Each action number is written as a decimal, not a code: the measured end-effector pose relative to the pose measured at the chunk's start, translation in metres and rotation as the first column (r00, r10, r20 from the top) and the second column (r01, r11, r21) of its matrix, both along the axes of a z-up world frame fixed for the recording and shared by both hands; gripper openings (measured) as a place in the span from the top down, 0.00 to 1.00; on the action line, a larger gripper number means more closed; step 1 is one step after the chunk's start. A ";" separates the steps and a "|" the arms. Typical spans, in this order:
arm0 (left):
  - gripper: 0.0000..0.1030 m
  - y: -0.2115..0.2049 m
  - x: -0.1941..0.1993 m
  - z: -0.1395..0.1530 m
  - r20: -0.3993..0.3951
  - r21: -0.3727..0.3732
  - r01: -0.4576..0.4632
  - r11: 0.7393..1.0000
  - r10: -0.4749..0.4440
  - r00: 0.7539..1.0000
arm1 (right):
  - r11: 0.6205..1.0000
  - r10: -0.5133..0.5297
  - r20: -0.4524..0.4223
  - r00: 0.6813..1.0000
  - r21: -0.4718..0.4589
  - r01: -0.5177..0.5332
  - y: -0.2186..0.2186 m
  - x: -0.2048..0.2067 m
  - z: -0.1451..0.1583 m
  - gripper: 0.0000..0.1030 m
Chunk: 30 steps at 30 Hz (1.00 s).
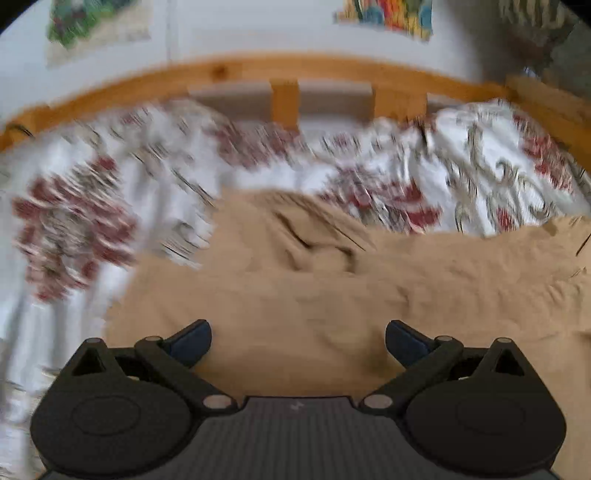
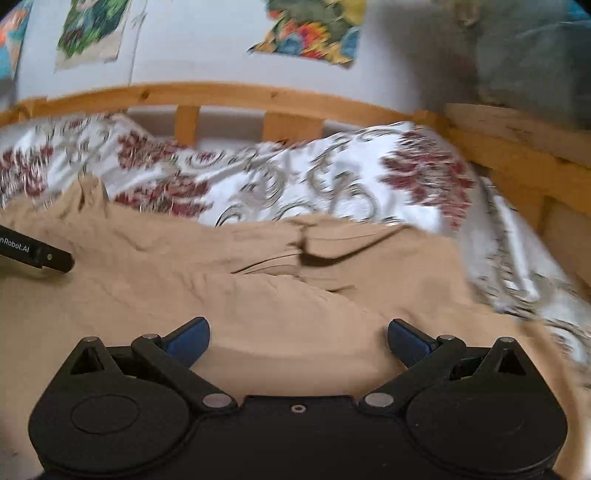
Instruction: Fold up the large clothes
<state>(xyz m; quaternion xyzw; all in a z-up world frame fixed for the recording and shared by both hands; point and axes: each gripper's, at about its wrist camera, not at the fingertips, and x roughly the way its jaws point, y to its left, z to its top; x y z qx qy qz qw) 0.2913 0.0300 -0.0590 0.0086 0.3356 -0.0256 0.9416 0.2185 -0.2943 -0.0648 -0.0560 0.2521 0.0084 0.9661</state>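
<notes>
A large tan garment (image 1: 332, 288) lies spread on the bed, wrinkled near its middle. It also shows in the right wrist view (image 2: 258, 295), with a fold or pocket flap near its far edge. My left gripper (image 1: 298, 341) is open and empty, just above the garment's near part. My right gripper (image 2: 298, 339) is open and empty, also over the garment. Part of the left gripper's black body (image 2: 40, 254) shows at the left edge of the right wrist view. Both views are motion-blurred.
The garment lies on a white bedspread with red and grey floral print (image 1: 110, 192) (image 2: 332, 177). A wooden bed rail (image 1: 295, 70) (image 2: 258, 92) runs along the far side and right. Colourful pictures (image 2: 317, 29) hang on the white wall.
</notes>
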 end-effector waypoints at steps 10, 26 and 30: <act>0.00 0.097 -0.006 -0.029 -0.132 -0.120 -0.296 0.947 0.281 0.951 | 0.995 -0.051 -0.229 0.972 0.072 0.069 -0.023 -0.060 -0.004 0.01; 0.00 0.019 -0.095 0.040 -0.059 0.027 -0.131 0.991 0.132 0.989 | 0.971 -0.154 -0.143 0.978 0.164 0.177 -0.025 -0.088 0.025 0.01; 0.00 0.004 -0.133 0.035 -0.084 -0.186 -0.071 0.980 0.056 0.995 | 0.926 -0.214 -0.154 0.965 0.284 0.251 -0.034 -0.114 0.035 0.01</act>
